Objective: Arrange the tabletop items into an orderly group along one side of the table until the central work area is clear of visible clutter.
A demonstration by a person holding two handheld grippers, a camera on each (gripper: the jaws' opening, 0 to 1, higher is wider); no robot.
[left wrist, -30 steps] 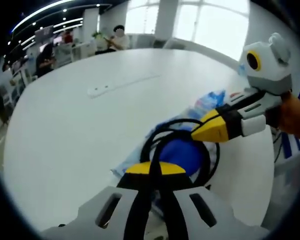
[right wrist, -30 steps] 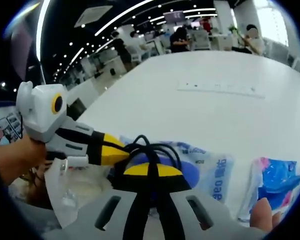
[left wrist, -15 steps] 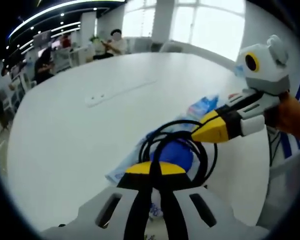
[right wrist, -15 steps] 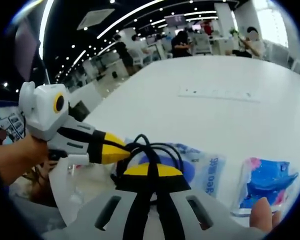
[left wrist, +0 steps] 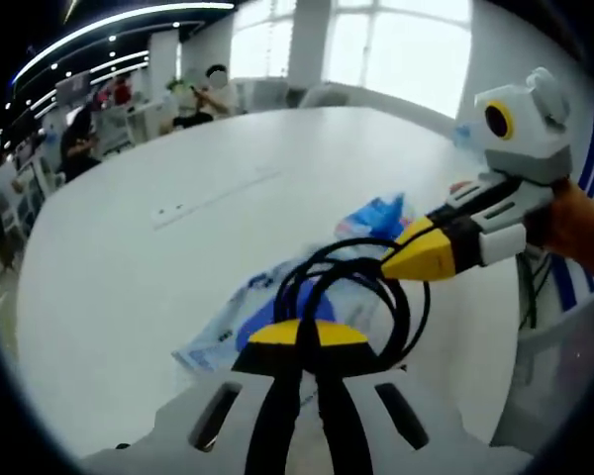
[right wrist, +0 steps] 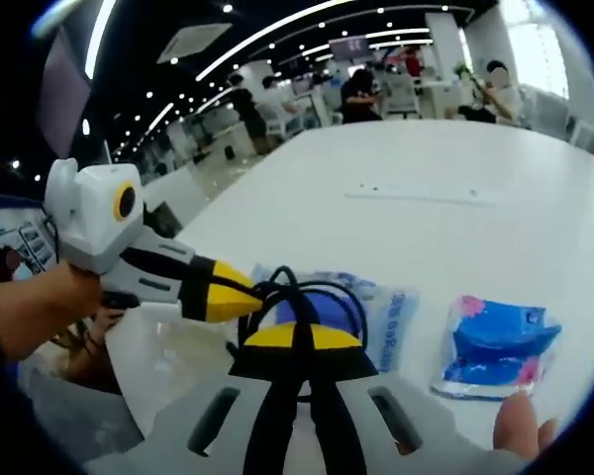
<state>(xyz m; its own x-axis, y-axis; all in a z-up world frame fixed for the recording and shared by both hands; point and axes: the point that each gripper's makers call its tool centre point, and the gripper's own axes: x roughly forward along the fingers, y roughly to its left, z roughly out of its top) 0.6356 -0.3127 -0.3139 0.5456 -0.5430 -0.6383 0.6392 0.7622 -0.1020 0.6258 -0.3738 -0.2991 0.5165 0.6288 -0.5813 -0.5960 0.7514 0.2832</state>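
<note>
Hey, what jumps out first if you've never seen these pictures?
A looped black cable held up between the two yellow-tipped grippers, the left gripper and right gripper meeting at it. Beneath lies a blue-and-white plastic packet on the big white table, a smaller blue packet beside it.

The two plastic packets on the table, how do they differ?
The blue packet is small, crumpled and bright blue with pink, lying alone on the table. The clear bag is longer, flatter and mostly see-through with blue print, and sits under the black cable that both grippers hold. Both are soft plastic and lie near the table's edge.
</note>
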